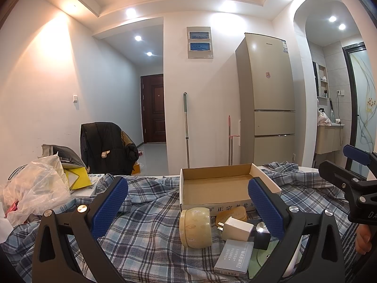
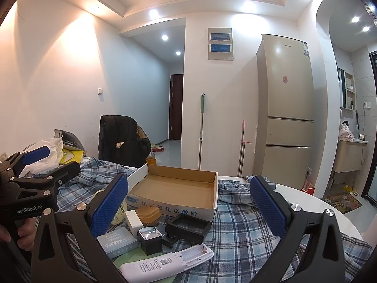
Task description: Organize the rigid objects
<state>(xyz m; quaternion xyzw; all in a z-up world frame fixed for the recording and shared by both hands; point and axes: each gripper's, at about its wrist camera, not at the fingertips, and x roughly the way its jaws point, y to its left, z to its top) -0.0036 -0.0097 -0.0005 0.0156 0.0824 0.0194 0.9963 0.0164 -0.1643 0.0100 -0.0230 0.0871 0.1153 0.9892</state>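
Hovering side by side over a plaid cloth (image 1: pixel 150 224), the left gripper (image 1: pixel 188 210) and the right gripper (image 2: pixel 189 208) both have their blue-padded jaws spread wide, pinching nothing. Between and just ahead of them sits an open cardboard box (image 2: pixel 174 188) (its inside bare). In front of it lies the clutter: a roll of tape (image 1: pixel 195 227) standing on edge, a white charger (image 1: pixel 238 228), an orange lid (image 2: pixel 148 213), a grey card box (image 1: pixel 235 257), a small black cube (image 2: pixel 150 237), a black tray (image 2: pixel 187 226), and a white remote (image 2: pixel 165 263) lying back-up nearest the right gripper.
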